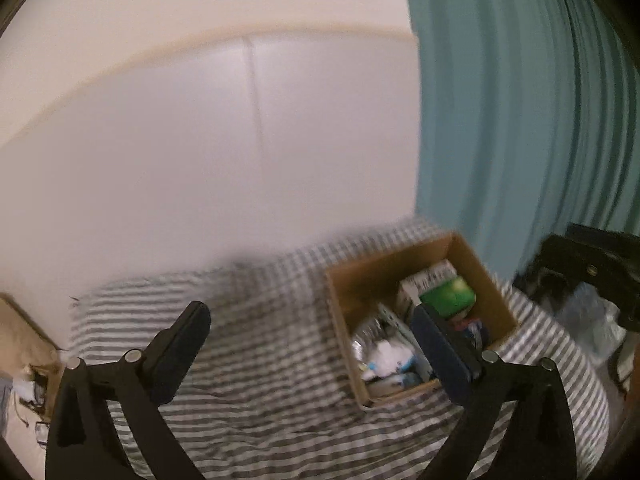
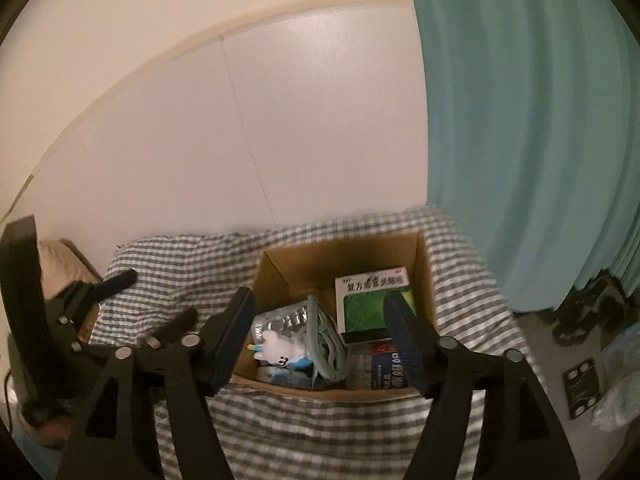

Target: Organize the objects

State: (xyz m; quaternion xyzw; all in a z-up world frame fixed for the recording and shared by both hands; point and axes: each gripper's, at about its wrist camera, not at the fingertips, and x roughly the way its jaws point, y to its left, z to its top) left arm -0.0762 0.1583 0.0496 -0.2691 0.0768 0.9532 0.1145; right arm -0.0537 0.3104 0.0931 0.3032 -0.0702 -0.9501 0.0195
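Observation:
A brown cardboard box (image 2: pixel 296 264) sits on a grey-and-white checked cloth (image 2: pixel 304 428). It holds a green-and-white medicine carton (image 2: pixel 372 300), a silver foil pack (image 2: pixel 280 318), a small white toy figure (image 2: pixel 280 350), a grey cable (image 2: pixel 324 340) and a dark blue carton (image 2: pixel 386 372). My right gripper (image 2: pixel 320 312) is open and empty, held just above the box. My left gripper (image 1: pixel 310 314) is open and empty above the cloth, left of the box (image 1: pixel 372 280); it also shows in the right wrist view (image 2: pixel 160 300).
A white panelled wall (image 2: pixel 280 120) stands behind the cloth. A teal curtain (image 2: pixel 528 120) hangs at the right. Dark items (image 2: pixel 584 312) and a clear plastic bag (image 2: pixel 620 380) lie on the floor at the right. A beige object (image 1: pixel 24 340) sits at the left.

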